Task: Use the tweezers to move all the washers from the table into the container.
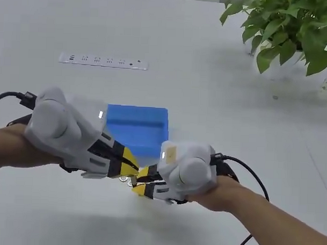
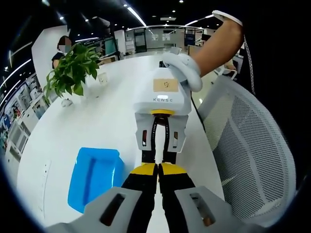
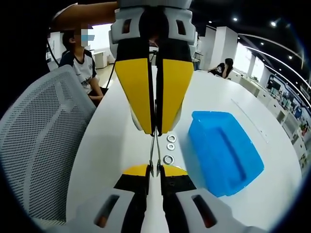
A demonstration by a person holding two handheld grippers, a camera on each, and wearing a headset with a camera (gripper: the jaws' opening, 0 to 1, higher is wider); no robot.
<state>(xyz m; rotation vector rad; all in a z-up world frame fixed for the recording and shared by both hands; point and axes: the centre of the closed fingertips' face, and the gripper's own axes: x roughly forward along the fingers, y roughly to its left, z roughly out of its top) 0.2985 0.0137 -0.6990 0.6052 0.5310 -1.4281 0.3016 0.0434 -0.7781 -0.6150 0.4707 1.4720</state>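
Observation:
The thin metal tweezers (image 3: 154, 154) run between the two grippers, which face each other tip to tip. My left gripper (image 1: 130, 171) is shut on one end, its big yellow jaws coming down from the top of the right gripper view. My right gripper (image 3: 155, 171) is shut on the other end, and it reads as the white body (image 2: 163, 99) opposite in the left gripper view. Three small washers (image 3: 170, 146) lie on the white table just beside the tweezers. The blue container (image 1: 137, 127) stands right behind both grippers, open and shallow.
A white power strip (image 1: 103, 61) lies far back on the table. A potted plant (image 1: 287, 30) stands at the back right. A grey mesh chair (image 3: 43, 160) sits at the table's near edge. People are seated in the background.

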